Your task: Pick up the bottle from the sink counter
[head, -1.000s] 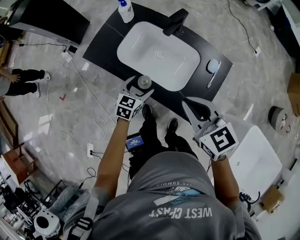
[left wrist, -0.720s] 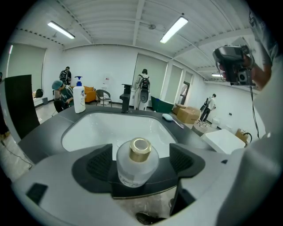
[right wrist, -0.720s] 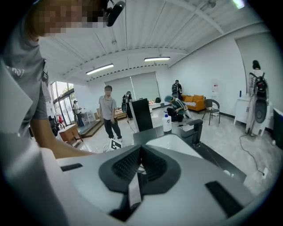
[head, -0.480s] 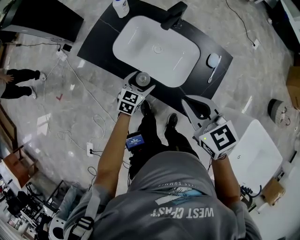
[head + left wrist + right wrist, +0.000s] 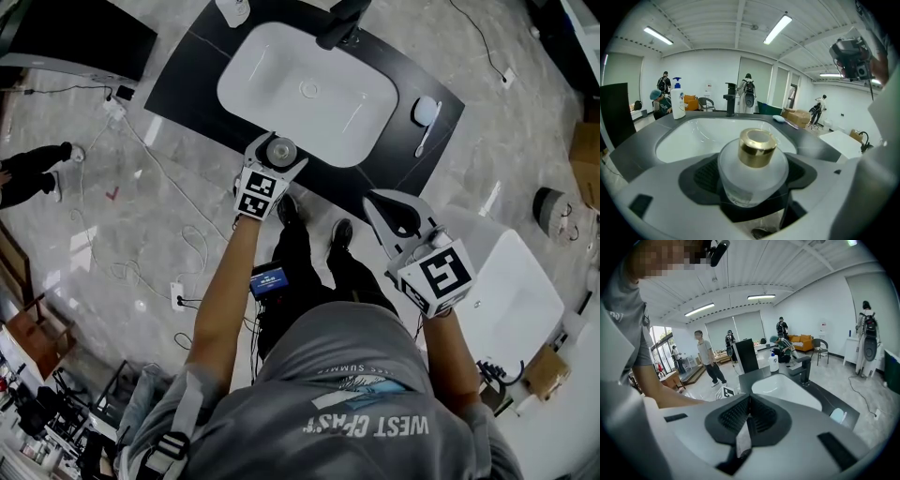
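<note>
open basin, faucet at sink counter rear

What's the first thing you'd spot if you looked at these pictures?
The frosted bottle with a shiny gold cap, clamped in the left gripper at the near edge of the dark counter. Next comes the big white sink just behind it. The right gripper is shut and empty, off to the side.

Bright ceiling strip lights give even light; fisheye bending warps the edges.
</note>
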`<state>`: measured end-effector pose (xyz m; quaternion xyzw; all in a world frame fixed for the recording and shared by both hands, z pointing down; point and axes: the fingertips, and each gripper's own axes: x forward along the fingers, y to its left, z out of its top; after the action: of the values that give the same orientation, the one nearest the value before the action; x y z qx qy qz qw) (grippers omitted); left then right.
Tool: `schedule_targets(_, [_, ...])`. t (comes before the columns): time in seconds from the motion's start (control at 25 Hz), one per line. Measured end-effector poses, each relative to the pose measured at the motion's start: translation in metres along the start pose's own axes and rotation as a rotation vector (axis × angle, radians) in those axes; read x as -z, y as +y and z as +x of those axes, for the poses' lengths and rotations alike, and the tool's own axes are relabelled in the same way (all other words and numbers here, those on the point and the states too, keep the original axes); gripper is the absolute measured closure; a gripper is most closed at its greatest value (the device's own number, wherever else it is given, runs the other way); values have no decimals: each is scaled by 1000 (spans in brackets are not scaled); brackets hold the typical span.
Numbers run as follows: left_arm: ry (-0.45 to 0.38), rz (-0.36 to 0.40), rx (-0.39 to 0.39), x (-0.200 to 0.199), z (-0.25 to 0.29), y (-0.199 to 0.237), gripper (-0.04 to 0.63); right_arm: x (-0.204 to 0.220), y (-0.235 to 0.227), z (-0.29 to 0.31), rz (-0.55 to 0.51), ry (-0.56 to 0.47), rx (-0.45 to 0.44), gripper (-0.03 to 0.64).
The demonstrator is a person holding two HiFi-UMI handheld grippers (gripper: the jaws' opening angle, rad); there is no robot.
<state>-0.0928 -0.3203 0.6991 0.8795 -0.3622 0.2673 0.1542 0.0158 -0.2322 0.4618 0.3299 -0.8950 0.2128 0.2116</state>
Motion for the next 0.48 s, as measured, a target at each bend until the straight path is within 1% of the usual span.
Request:
schedule_targets(0.2, [-23, 2, 1, -1, 3, 1, 236, 8, 1, 3, 16, 17, 8, 614])
schedule_targets(0.32, [-38, 12, -1, -4, 2, -2, 244, 10, 1, 3, 16, 19, 5, 614])
schedule_targets(0.48, [-24, 30, -2, -4, 1, -1, 249, 12, 3, 6, 20, 29, 2, 614])
